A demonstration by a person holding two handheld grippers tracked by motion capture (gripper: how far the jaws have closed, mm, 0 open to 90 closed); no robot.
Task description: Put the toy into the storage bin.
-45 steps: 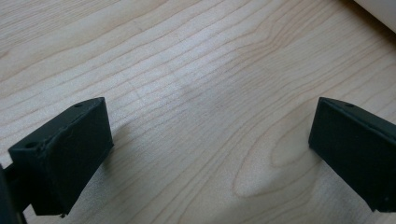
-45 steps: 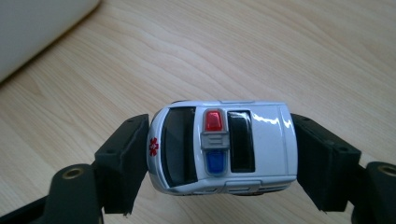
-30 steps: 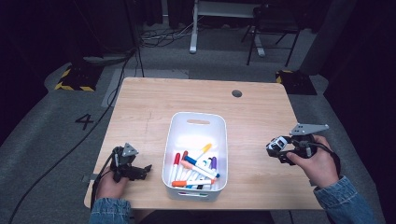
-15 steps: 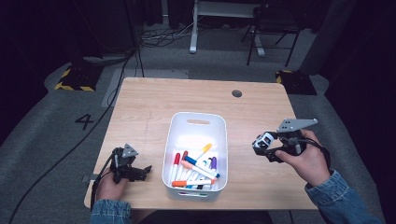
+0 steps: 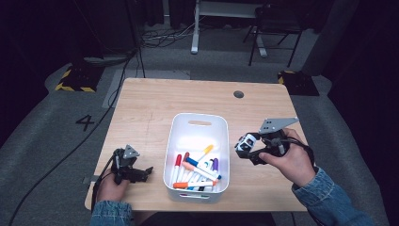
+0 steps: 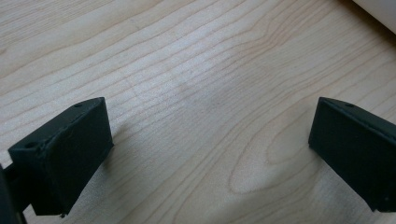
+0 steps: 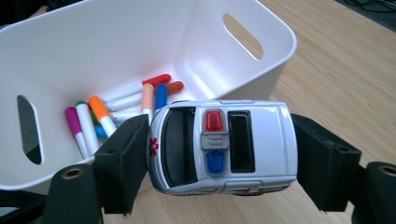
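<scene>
The right tool [image 7: 219, 154], clamped across a toy ambulance [image 7: 224, 144], hovers just right of the white marker bin [image 5: 197, 125], while the left tool [image 6: 205, 154], jaws apart, rests on the bench [image 5: 150, 108] left of that bin.

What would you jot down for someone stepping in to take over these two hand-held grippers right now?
Right gripper: shut on the white toy ambulance, held in the air beside the right wall of the white bin.
Left gripper: open, holding nothing, low over bare wooden table left of the bin.
Markers lie in the near end of the bin; its far end is free.
Done: toy car picked up and brought to the bin.
Left, probably: carry it over the rim, lower it into the free end and release it.
</scene>
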